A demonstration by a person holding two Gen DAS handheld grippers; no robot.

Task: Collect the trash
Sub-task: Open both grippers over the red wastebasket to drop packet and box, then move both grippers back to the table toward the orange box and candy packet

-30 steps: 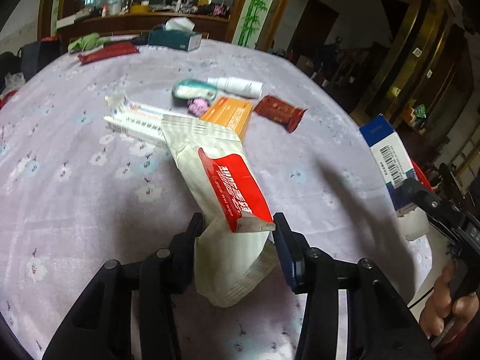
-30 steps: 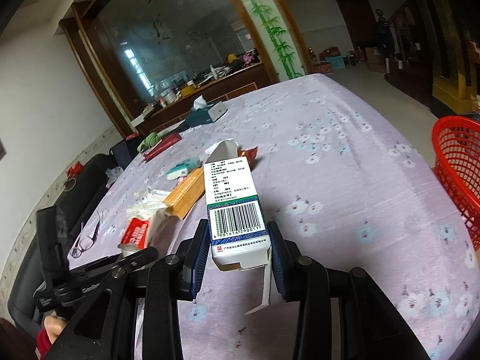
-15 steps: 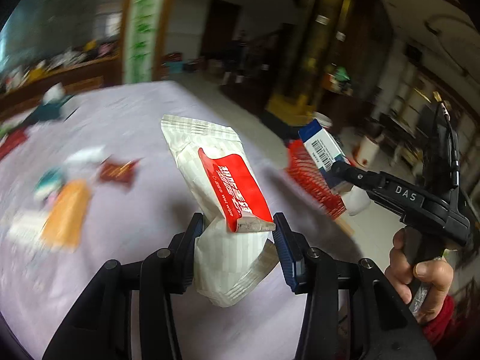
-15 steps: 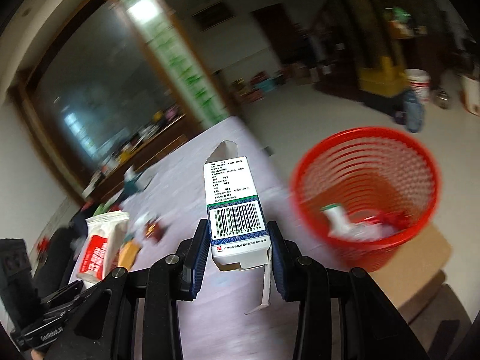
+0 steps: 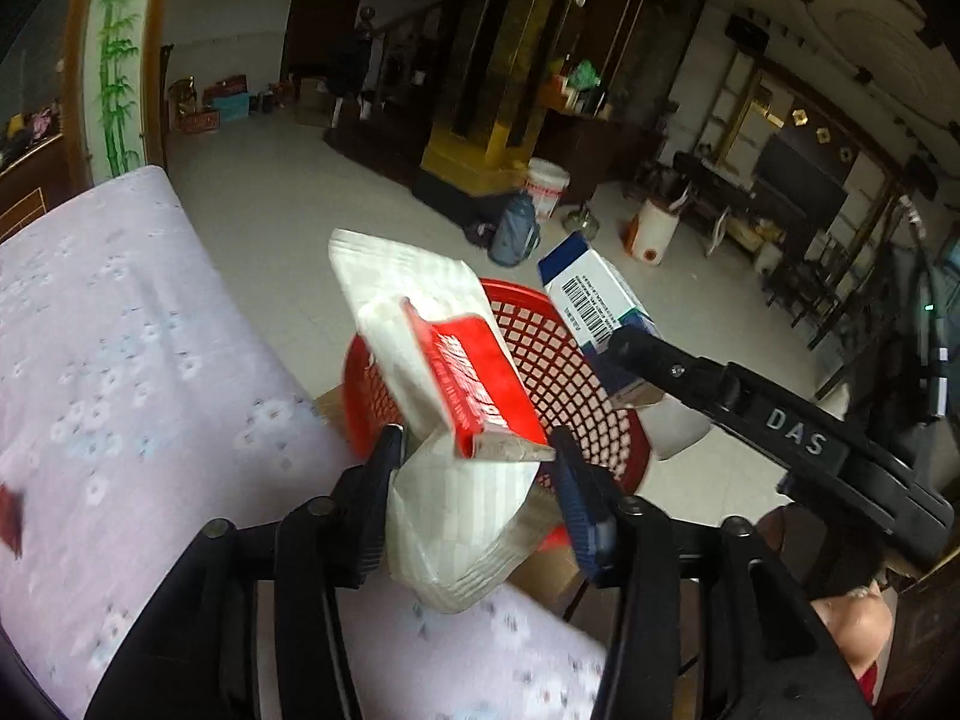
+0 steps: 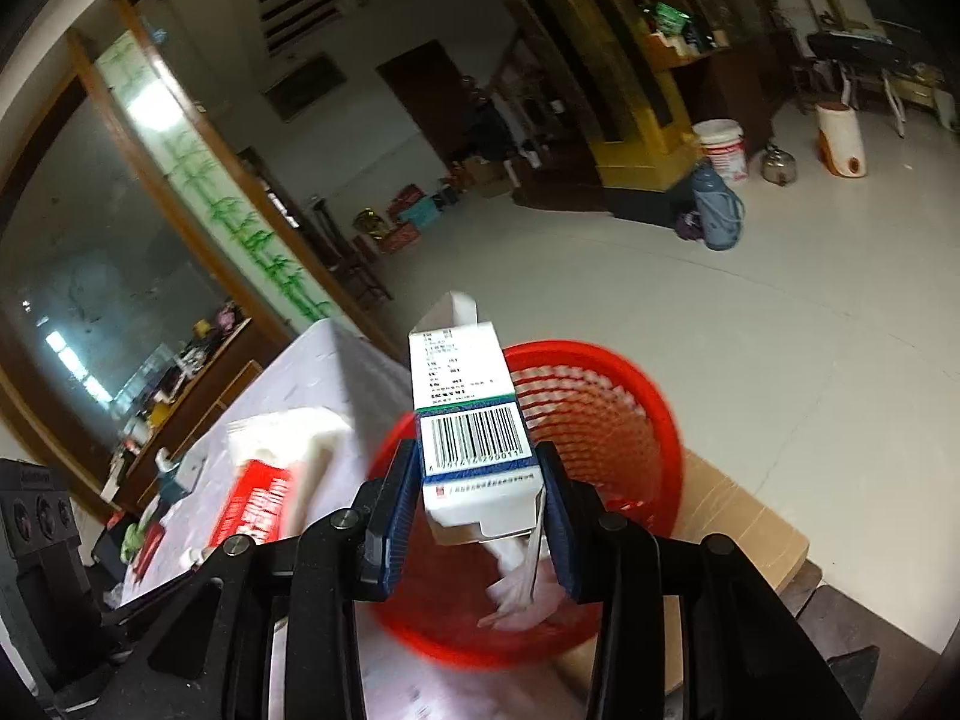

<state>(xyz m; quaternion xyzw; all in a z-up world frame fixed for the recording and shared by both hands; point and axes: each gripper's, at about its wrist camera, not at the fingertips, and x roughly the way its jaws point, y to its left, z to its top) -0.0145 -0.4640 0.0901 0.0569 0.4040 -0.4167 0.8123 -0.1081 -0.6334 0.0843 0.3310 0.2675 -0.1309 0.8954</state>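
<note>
Looking along the left wrist view first
Left gripper (image 5: 477, 468): clamped on a white packet with a red label (image 5: 444, 396), both fingers pressing its sides; the packet juts up and forward.
Landmark, red basket (image 5: 570, 384): a mesh bin standing on the floor off the table's edge, directly behind the packet, which hides much of its near rim.
Cardboard (image 5: 540, 576): a flat brown sheet showing under the basket.
Table (image 5: 120, 372): covered in a lilac flowered cloth, to the left of the basket and lower in the frame.
Right gripper (image 5: 624, 360): reaches in from the right of the basket, marked "DAS", closed on a blue and white box (image 5: 594, 300) with a barcode, held over the basket's far right rim.
Person's hand (image 5: 852, 642): seen at the lower right, below that gripper's handle.
Floor beyond the basket: a blue flask (image 5: 515, 234), a white bucket (image 5: 547, 186) and a white and orange jug (image 5: 654, 234).

Right wrist view
Right gripper (image 6: 477, 498): its fingers pinch the blue and white box (image 6: 468, 420) upright, barcode facing the camera, an end flap hanging open below.
Red basket (image 6: 630, 420): right behind and under the box, which blocks the middle of its opening; white crumpled trash (image 6: 522, 588) lies inside.
White packet (image 6: 270, 468): blurred, left of the basket, over the table edge.
Cardboard (image 6: 738, 510): under the basket, sticking out to its right.
Flask (image 6: 717, 210), bucket (image 6: 723, 147) and jug (image 6: 840, 138): on the pale floor well beyond the basket.
</note>
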